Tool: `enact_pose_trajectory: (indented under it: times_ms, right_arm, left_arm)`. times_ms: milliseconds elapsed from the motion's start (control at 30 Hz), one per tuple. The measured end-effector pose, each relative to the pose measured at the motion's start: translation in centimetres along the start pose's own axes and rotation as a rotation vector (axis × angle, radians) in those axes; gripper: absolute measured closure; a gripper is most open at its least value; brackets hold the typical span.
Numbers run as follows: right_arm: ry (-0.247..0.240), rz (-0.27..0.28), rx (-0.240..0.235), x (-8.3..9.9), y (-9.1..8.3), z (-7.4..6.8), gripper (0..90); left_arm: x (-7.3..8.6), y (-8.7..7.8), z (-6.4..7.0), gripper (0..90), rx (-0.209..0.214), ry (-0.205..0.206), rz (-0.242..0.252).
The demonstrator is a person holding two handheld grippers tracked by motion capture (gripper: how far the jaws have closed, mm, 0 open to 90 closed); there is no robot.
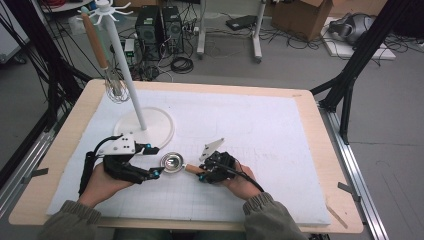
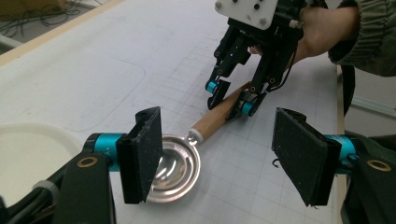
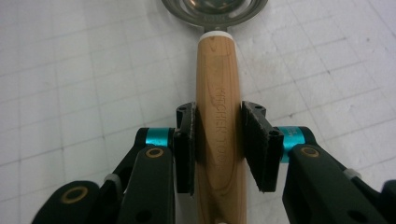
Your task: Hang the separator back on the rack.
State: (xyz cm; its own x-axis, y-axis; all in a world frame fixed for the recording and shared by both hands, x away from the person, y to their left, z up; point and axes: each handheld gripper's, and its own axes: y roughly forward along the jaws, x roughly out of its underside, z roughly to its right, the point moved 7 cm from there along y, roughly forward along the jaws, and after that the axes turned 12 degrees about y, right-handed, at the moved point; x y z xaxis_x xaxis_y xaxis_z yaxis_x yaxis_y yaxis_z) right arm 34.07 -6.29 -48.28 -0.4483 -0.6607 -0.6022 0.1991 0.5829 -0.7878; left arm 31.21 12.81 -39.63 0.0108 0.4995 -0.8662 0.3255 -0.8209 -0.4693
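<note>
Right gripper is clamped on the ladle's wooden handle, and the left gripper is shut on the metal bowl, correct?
Not quite. The left gripper is open, its jaws spread beside the ladle bowl, as the left gripper view shows. The right gripper does clamp the wooden handle.

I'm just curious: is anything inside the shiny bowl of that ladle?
The ladle bowl looks empty in the left gripper view, bare metal with reflections. The left gripper, open, hides part of its near rim with one pad. The right gripper clamps the wooden handle.

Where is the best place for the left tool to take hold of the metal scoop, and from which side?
Grip the scoop on its wooden handle, between bowl and right tool, from above. The handle lies flat and narrow; the round bowl is wide and slippery.
</note>
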Motion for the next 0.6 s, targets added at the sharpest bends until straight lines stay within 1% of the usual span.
enact_pose_trajectory:
  times_ms: [133,167,200,233,267,300,367,433,467,500,533,600]
  right_arm:
    - [-0.024,0.022,0.0,-0.6,-0.7,-0.7,67.1]
    - [-0.026,0.022,-0.009,-0.7,-0.9,-1.0,67.2]
    - [-0.049,0.022,-0.013,-0.9,-0.9,-1.2,67.1]
    - [-0.055,0.018,-0.008,-1.0,-1.0,-1.5,67.2]
    - [-0.058,0.015,-0.018,-1.0,-1.0,-1.6,67.2]
    - [-0.067,0.015,-0.017,-1.1,-1.0,-1.8,67.2]
    - [-0.07,0.021,-0.016,-1.1,-1.0,-1.8,67.2]
    - [-0.056,0.028,-0.031,-1.2,-1.1,-1.8,67.3]
    - [-0.064,0.035,-0.03,-1.2,-1.2,-1.8,67.3]
    - [-0.061,0.031,-0.039,-1.2,-1.2,-1.9,67.3]
    - [-0.062,0.036,-0.031,-1.2,-1.2,-1.9,67.3]
    - [-0.056,0.035,-0.049,-1.2,-1.2,-1.9,67.3]
  left_arm:
    - [-0.3,1.1,0.3,33.9,0.033,0.015,-0.016]
    - [-0.4,1.3,0.3,33.9,0.039,0.02,-0.023]
    - [-0.4,1.6,0.4,34.0,0.044,0.024,-0.025]
    - [-0.4,1.8,0.4,34.0,0.047,0.024,-0.027]
    - [-0.4,2.0,0.4,34.0,0.052,0.027,-0.033]
    - [-0.4,2.1,0.5,34.0,0.054,0.026,-0.037]
    - [-0.3,2.3,0.6,34.0,0.061,0.029,-0.038]
    - [-0.3,2.4,0.7,34.0,0.068,0.033,-0.038]
    - [-0.3,2.5,0.7,34.2,0.068,0.032,-0.04]
    - [-0.2,2.5,0.6,34.4,0.07,0.033,-0.042]
    - [-0.2,2.6,0.6,34.4,0.07,0.028,-0.042]
    - [-0.2,2.6,0.6,34.4,0.071,0.028,-0.044]
